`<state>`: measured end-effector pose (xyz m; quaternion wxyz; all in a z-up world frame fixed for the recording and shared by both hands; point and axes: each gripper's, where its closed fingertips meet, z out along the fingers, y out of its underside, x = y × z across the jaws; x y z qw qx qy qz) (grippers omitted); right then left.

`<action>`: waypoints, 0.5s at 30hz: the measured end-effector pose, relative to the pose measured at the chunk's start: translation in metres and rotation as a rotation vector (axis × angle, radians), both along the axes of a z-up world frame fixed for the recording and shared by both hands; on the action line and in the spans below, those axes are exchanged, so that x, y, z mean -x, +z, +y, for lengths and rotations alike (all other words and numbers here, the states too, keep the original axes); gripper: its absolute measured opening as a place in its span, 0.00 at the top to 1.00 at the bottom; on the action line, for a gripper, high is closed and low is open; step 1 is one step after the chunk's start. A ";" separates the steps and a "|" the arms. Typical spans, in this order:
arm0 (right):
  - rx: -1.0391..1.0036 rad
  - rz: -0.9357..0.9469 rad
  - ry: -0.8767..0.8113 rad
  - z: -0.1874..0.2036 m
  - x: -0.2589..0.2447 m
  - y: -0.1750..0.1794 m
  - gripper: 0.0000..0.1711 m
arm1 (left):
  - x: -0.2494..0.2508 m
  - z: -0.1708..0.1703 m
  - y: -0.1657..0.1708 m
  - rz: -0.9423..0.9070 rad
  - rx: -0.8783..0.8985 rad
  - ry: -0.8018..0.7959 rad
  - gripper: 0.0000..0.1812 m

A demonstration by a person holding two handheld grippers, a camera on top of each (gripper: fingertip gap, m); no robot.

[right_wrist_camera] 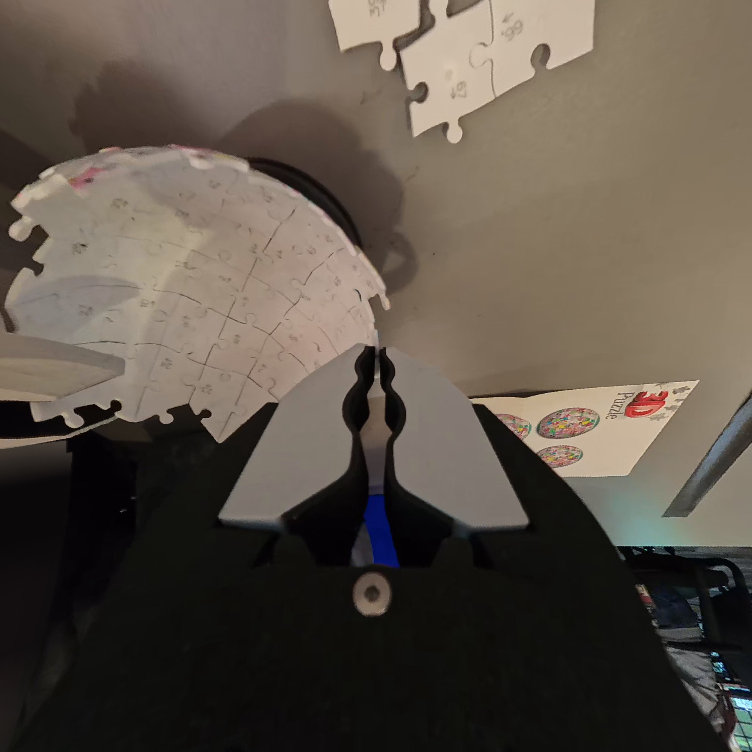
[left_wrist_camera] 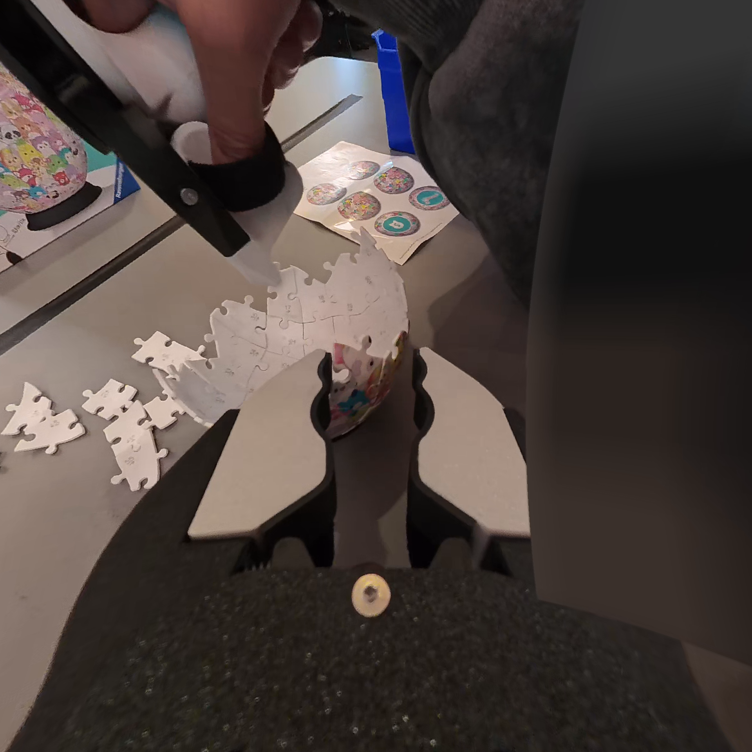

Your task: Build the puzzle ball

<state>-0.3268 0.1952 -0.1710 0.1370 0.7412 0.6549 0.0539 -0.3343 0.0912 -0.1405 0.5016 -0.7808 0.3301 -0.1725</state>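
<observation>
The half-built puzzle ball (left_wrist_camera: 309, 321) is an open shell, white inside and colourful outside, standing on the grey table. It fills the left of the right wrist view (right_wrist_camera: 183, 285), on a black stand (right_wrist_camera: 329, 199). My left gripper (left_wrist_camera: 370, 378) is open, its fingers astride the shell's near wall, with the left finger inside the shell. That finger shows in the right wrist view (right_wrist_camera: 61, 366). My right gripper (right_wrist_camera: 376, 354) is shut on a thin white puzzle piece at the shell's rim. It reaches down from the upper left in the left wrist view (left_wrist_camera: 264, 276).
Several loose white pieces (left_wrist_camera: 122, 427) lie left of the shell, and more show in the right wrist view (right_wrist_camera: 468, 61). The puzzle box (left_wrist_camera: 61, 171) is at the far left. A printed leaflet (left_wrist_camera: 378, 195) lies behind the shell. A blue bin (left_wrist_camera: 390, 81) and a person's grey sleeve (left_wrist_camera: 488, 142) are beyond. The grippers' ends are close to 11 centimeters from one another.
</observation>
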 end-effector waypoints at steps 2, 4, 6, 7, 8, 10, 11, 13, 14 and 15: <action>0.001 0.000 -0.012 0.001 -0.001 0.000 0.99 | -0.002 -0.001 -0.001 0.004 0.001 -0.006 0.79; 0.005 0.002 -0.019 0.001 0.000 0.000 0.99 | -0.003 -0.001 -0.001 0.008 0.000 -0.006 0.79; 0.006 0.003 -0.020 0.002 0.000 -0.001 0.99 | -0.003 -0.001 -0.001 0.010 0.000 -0.006 0.79; 0.007 0.003 -0.021 0.002 -0.001 -0.001 0.99 | -0.003 -0.001 -0.001 0.010 0.000 -0.006 0.79; 0.008 0.004 -0.024 0.002 -0.001 -0.001 0.99 | -0.003 -0.001 -0.001 0.010 0.000 -0.006 0.79; 0.013 0.006 -0.028 0.002 -0.001 -0.001 0.99 | -0.003 -0.001 -0.001 0.009 0.002 -0.006 0.79; 0.015 0.007 -0.033 0.002 -0.001 -0.001 0.99 | -0.003 -0.002 -0.001 0.008 0.002 -0.006 0.79; 0.019 0.008 -0.039 0.003 -0.001 -0.001 0.99 | -0.003 -0.002 -0.002 0.009 0.002 -0.005 0.79; 0.021 0.009 -0.040 0.003 -0.001 -0.001 0.99 | -0.003 -0.002 -0.002 0.010 0.001 -0.005 0.79; 0.025 0.011 -0.045 0.003 -0.001 -0.001 0.98 | -0.003 -0.002 -0.002 0.012 0.001 -0.005 0.79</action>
